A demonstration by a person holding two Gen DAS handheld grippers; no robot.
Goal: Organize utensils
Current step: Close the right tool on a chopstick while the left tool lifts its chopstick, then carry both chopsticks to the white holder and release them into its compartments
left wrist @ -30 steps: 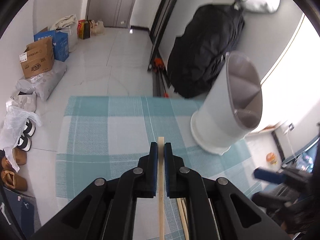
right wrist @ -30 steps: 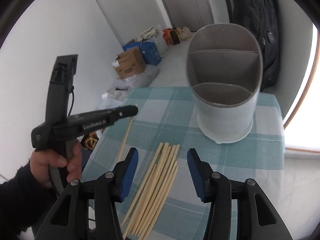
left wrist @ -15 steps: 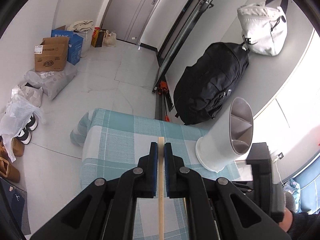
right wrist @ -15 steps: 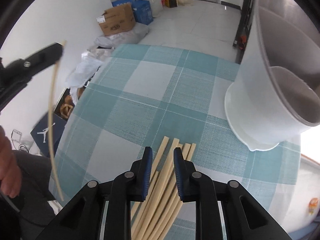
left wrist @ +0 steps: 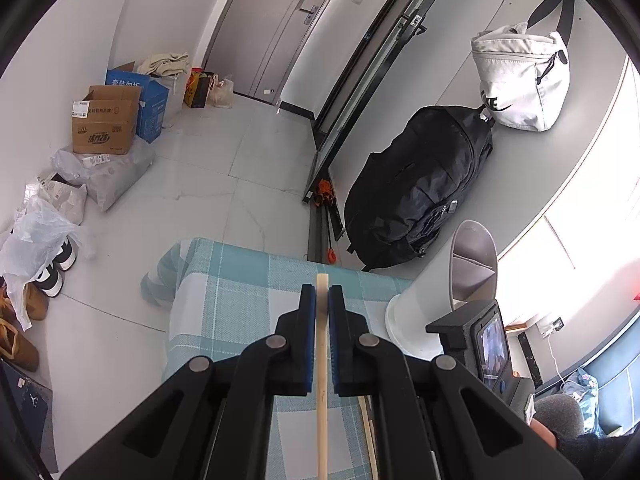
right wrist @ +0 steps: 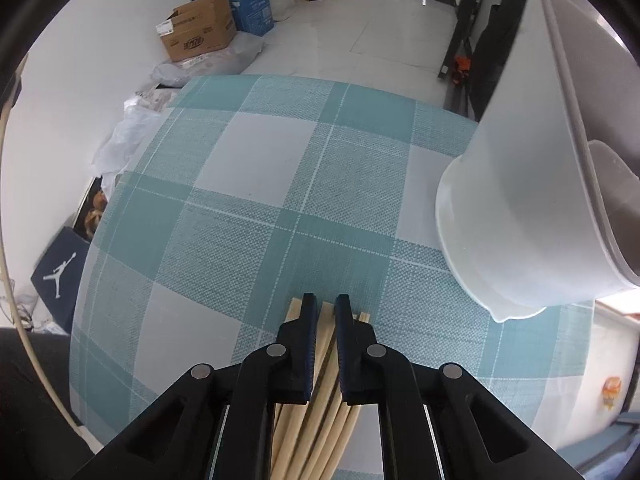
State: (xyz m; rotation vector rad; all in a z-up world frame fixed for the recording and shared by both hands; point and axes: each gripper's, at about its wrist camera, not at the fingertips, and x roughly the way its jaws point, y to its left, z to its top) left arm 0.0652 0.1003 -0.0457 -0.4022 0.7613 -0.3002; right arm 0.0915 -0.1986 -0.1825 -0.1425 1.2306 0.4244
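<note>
Two clamps — left hand-held gripper on one chopstick, right hand-held gripper on another chopstick.

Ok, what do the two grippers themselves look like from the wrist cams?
Both match: the left gripper and right gripper have glossy black angular linkage arms with round silver pivot pins, and blue-padded fingers. No cables or markings show on them.

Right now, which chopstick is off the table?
The single chopstick clamped in the left gripper, held in the air. The other chopsticks lie bundled on the checked tablecloth under the right gripper.
</note>
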